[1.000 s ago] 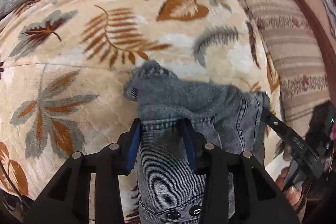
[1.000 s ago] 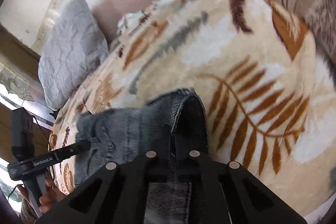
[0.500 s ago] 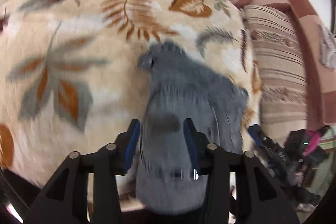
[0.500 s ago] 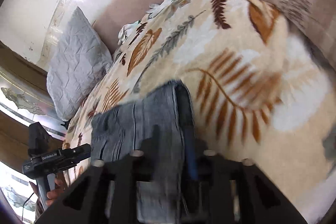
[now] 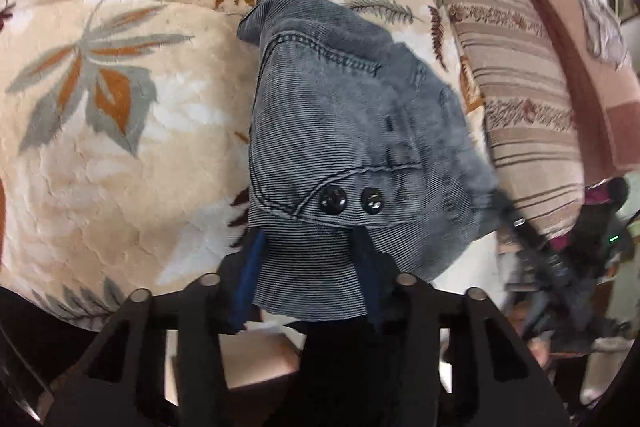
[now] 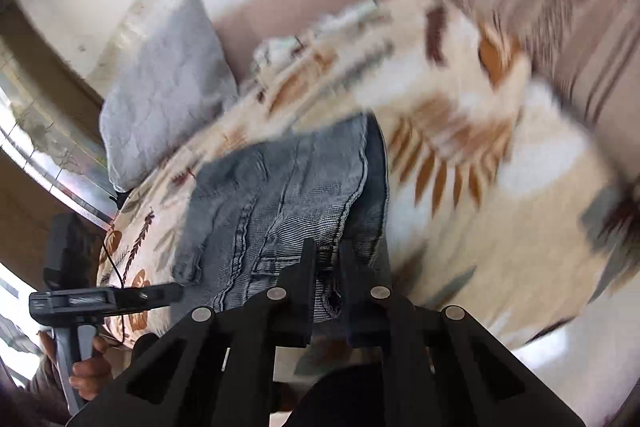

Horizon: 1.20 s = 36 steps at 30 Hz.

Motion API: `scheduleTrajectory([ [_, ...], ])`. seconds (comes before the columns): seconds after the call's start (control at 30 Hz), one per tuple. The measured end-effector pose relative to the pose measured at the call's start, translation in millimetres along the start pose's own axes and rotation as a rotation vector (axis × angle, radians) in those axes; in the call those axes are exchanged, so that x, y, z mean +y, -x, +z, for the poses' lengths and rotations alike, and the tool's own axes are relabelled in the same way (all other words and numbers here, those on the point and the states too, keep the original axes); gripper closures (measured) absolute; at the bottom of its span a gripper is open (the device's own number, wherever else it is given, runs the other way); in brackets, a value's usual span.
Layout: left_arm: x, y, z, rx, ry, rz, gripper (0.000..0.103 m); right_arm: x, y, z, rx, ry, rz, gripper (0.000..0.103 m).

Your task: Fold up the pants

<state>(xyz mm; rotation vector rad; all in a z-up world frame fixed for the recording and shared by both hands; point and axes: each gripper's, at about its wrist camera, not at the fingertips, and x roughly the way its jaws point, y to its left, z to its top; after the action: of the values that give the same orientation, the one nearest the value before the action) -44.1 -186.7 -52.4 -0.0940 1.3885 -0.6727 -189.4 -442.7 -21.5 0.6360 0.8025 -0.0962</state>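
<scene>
Pants (image 5: 344, 115), grey-blue corduroy denim, hang bunched ahead of both grippers over a leaf-print blanket (image 5: 120, 131). Left gripper (image 5: 308, 279) is clamped on the fabric edge just below two dark snap buttons (image 5: 352, 201); blue pads (image 5: 248, 283) press the cloth from both sides. Right gripper (image 6: 326, 267) has its jaws nearly together, pinching a seam at the pants' other end (image 6: 288, 195). Striped cushion (image 5: 516, 87) sits to the right of the left tool. Grey pillow (image 6: 168, 91) lies far ahead-left of the right tool. Right view is motion-blurred; possibly lettering on the other tool's body, unreadable.
</scene>
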Motion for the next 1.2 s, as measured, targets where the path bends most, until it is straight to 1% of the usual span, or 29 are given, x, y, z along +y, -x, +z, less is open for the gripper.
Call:
scheduleTrajectory([
  [0.03,-2.2,-5.6,-3.4,-0.001,-0.019,0.036,0.062,1.1,-0.1,-0.6,0.002,0.014,-0.013,0.093],
  [0.1,-2.8,-11.6,-7.0,-0.01,-0.051,0.077,0.061,0.1,-14.7,-10.3,0.049,0.051,-0.072,0.093],
  [0.13,-6.7,-13.2,-10.4,-0.026,-0.087,0.098,0.057,-1.5,-24.6,-15.6,0.076,0.066,-0.103,0.093],
  [0.2,-10.4,-16.0,-12.7,-0.035,-0.119,0.128,0.054,-10.4,-44.4,-32.2,0.13,0.069,-0.148,0.091],
  [0.23,-8.0,-14.2,-14.0,-0.037,-0.12,0.128,0.054,-13.2,-46.5,-36.0,0.13,0.055,-0.144,0.09],
  [0.27,-7.3,-12.2,-13.5,-0.037,-0.12,0.124,0.054,-14.9,-41.9,-35.7,0.114,0.035,-0.135,0.085],
  [0.3,-6.5,-9.6,-12.1,-0.036,-0.123,0.121,0.054,-15.0,-39.1,-33.4,0.117,0.026,-0.126,0.083],
  [0.33,-5.3,-6.1,-12.0,-0.036,-0.124,0.117,0.055,-15.5,-36.0,-30.7,0.119,0.017,-0.118,0.082],
  [0.4,-2.3,7.6,-8.3,-0.058,-0.124,0.1,0.055,-20.6,-23.7,-21.7,0.099,-0.026,-0.066,0.082],
  [0.43,-0.4,16.2,-6.6,-0.083,-0.12,0.09,0.055,-23.5,-17.9,-16.8,0.082,-0.047,-0.044,0.078],
  [0.47,1.8,23.4,-3.8,-0.108,-0.113,0.088,0.055,-28.5,-11.4,-9.8,0.057,-0.074,-0.022,0.071],
  [0.5,1.7,25.0,1.0,-0.122,-0.107,0.087,0.054,-34.0,-7.2,-2.1,0.027,-0.105,-0.018,0.068],
  [0.57,7.1,26.5,19.2,-0.127,-0.067,0.084,0.054,-40.7,-8.3,8.7,0.004,-0.14,-0.015,0.067],
  [0.73,19.0,16.6,62.9,-0.119,0.058,0.045,0.054,-41.4,-43.5,35.8,0.04,-0.188,0.016,0.067],
  [0.8,21.5,12.0,77.3,-0.114,0.093,0.037,0.054,-35.9,-55.5,46.5,0.053,-0.186,0.026,0.067],
  [0.9,34.0,12.5,97.0,-0.118,0.159,-0.005,0.054,-26.0,-66.9,57.8,0.062,-0.178,0.017,0.067],
  [0.97,43.2,13.0,97.1,-0.109,0.205,-0.061,0.053,-16.1,-68.5,65.8,0.065,-0.164,0.055,0.066],
  [1.0,44.6,12.3,94.1,-0.104,0.214,-0.079,0.053,-3.0,-73.6,74.3,0.079,-0.129,0.082,0.066],
  [1.03,44.9,10.6,87.3,-0.096,0.207,-0.102,0.052,10.1,-77.3,81.5,0.091,-0.088,0.096,0.061],
  [1.07,43.3,7.7,78.7,-0.087,0.182,-0.109,0.051,25.2,-82.0,88.9,0.109,-0.037,0.11,0.056],
  [1.1,41.6,2.7,67.9,-0.075,0.15,-0.093,0.051,47.8,-91.6,99.8,0.138,0.034,0.127,0.055],
  [1.13,40.9,-1.4,61.0,-0.066,0.132,-0.085,0.05,58.8,-94.7,102.7,0.152,0.069,0.136,0.051],
  [1.17,40.6,-8.2,52.5,-0.044,0.111,-0.082,0.05,80.9,-109.0,110.6,0.191,0.132,0.148,0.05],
  [1.2,41.2,-13.5,46.2,-0.027,0.1,-0.088,0.05,95.0,-121.1,114.6,0.223,0.17,0.148,0.049],
])
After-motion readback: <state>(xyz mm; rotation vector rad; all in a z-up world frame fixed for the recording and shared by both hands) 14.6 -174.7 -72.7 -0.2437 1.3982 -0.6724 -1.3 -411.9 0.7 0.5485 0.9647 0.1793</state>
